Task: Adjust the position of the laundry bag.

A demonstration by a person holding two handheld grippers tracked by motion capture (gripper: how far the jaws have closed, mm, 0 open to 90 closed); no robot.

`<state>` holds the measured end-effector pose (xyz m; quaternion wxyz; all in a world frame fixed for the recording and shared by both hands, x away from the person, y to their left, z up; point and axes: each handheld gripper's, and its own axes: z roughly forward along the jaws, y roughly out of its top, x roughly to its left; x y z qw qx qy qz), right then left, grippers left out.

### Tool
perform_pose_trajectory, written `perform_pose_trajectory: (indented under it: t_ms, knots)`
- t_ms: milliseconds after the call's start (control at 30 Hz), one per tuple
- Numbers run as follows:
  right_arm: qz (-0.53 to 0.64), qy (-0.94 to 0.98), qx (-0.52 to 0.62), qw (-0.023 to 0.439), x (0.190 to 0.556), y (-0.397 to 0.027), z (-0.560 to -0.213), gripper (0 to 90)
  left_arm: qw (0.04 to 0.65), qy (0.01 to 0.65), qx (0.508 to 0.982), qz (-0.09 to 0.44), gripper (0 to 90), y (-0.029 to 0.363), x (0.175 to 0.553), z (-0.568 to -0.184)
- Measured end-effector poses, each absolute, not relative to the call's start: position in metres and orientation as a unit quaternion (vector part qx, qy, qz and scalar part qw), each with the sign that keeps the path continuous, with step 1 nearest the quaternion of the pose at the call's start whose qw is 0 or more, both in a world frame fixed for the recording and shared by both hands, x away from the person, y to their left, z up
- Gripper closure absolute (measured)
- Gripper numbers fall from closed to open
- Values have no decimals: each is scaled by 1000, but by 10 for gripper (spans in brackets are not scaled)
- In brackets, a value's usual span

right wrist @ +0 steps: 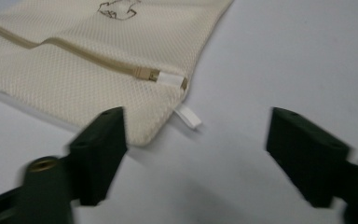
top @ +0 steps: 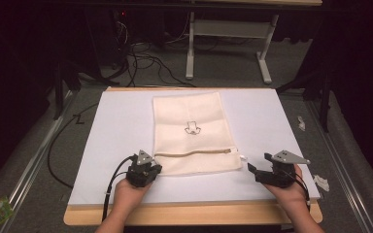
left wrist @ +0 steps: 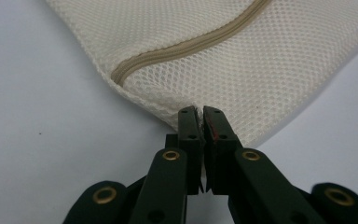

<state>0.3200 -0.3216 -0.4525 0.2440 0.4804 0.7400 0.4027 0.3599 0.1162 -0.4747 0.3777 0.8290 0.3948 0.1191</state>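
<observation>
A cream mesh bag lies flat on the white table top, with a tan zipper running across near its front end and a small dark drawing in its middle. My left gripper is shut on the bag's near left corner; in the left gripper view the jaws pinch the mesh bag at its edge, just below the zipper's closed end. My right gripper is open, a little right of the bag's near right corner. Ahead of it lie the zipper pull and a white tab.
The white sheet rests on a wooden board whose front edge is near my hands. Beyond the table stand a white metal frame and loose black cables on the floor. Scraps of paper lie to the right.
</observation>
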Motion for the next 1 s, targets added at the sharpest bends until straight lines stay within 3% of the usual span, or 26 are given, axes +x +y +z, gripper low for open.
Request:
perform_pose_trajectory:
  t_ms: [33,100,333,400,467,1000]
  knots:
    - [403,740,473,259,320,-318,-451,451,379,391,831,119,871,117,357,-474]
    - [401,743,466,264,322,-310,-450,534,372,374,840,128,869,116,352,-472]
    - [368,766,480,216,355,-281,-470,571,370,353,849,136,866,116,350,-471]
    - [343,780,482,203,360,-275,-478,673,370,351,850,136,866,115,350,-471]
    - [334,790,468,215,356,-271,-478,854,368,347,852,134,866,115,349,-471]
    - [325,808,444,209,274,-307,-468,870,361,282,884,96,861,86,325,-466]
